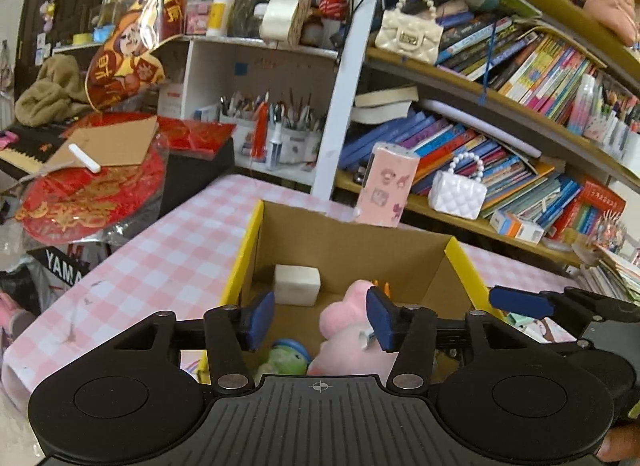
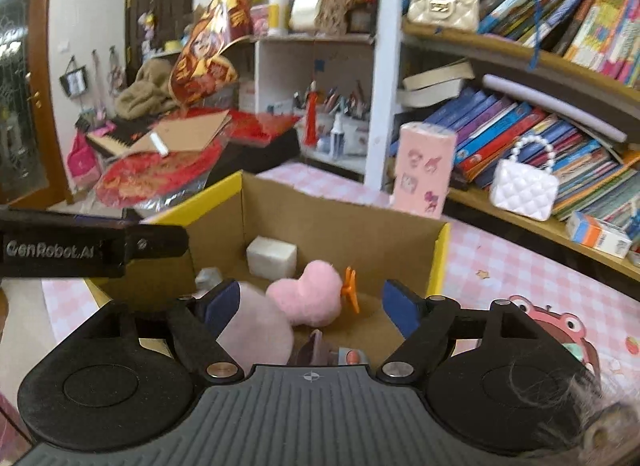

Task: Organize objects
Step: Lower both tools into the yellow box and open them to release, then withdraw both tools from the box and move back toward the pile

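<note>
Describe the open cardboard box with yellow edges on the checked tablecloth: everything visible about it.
The open cardboard box is brown corrugated card inside with yellow outer faces and rim edges. It stands upright, topless, on the pink-and-white checked tablecloth. Inside lie a white rectangular block by the far wall, a pink plush toy with an orange clip, and a green plush. Both grippers hover at its near side.

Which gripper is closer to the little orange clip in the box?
Right. The orange clip sits between the right gripper's open fingers. The left gripper is over the pink plush; the clip peeks past its right finger.
</note>
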### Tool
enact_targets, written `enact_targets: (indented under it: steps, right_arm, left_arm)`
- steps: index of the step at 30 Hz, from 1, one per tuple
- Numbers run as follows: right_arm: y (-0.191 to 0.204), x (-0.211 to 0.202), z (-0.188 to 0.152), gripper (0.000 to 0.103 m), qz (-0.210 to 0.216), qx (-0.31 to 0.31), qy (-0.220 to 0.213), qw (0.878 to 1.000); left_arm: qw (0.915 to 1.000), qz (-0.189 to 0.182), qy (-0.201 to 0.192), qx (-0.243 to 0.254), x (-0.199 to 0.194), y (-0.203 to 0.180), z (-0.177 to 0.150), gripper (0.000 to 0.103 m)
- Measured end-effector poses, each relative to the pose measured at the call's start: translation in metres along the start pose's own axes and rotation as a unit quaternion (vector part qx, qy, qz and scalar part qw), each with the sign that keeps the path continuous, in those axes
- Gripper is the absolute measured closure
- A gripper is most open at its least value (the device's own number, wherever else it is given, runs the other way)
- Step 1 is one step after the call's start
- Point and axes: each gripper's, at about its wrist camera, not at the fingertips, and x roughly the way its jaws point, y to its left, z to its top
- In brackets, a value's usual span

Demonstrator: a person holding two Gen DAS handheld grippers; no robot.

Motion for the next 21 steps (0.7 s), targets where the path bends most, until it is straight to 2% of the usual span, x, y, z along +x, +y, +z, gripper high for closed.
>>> enact_targets:
  steps: [3,11,21]
  right_arm:
    - [0.005,-0.014,-0.002,0.026,-0.012,0.009,-0.007,1.000]
    - [0.027,-0.046,-0.019,0.023,-0.043,0.013,-0.009,0.999]
    - [0.058,-0.079,-0.053,0.023,-0.058,0.046,0.037,0.997]
  left_arm:
    - [1.0000,-0.002,-0.006,0.003,-0.013,0.001,-0.004,0.047]
    - [1.0000,0.007,-0.001,0.000,-0.045,0.010,-0.025,0.045]
    - [0.9991,0.029,0.029,-0.003,-0.082,0.018,-0.061,0.037]
